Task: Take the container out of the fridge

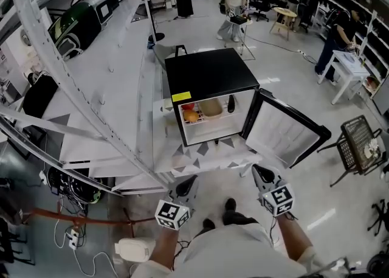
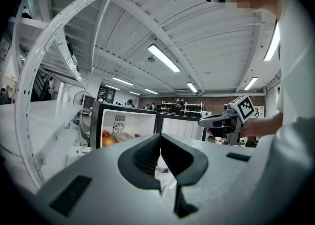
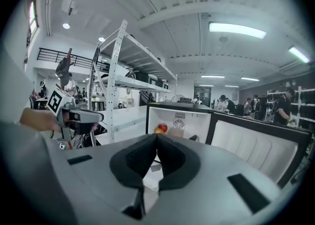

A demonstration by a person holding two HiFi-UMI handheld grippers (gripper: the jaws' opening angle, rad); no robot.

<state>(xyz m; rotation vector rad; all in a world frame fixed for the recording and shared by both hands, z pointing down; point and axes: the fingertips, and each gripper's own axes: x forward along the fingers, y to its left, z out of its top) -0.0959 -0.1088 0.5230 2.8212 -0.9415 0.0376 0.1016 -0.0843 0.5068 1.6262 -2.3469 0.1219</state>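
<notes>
Left claw (image 1: 188, 182): jaws closed together, nothing between them. Aimed about level at the fridge (image 1: 209, 76), stopping short of its open front.
Right claw (image 1: 261, 173): jaws closed, empty, tipped slightly downward toward the fridge.
The two claws are held out side by side, apart from each other, marker cubes facing up.
Left forearm (image 1: 163, 243) and right forearm (image 1: 298, 234) reach forward from the torso.

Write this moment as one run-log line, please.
fridge door: open | container: inside fridge, untouched | left tongs: shut, empty | right tongs: shut, empty
</notes>
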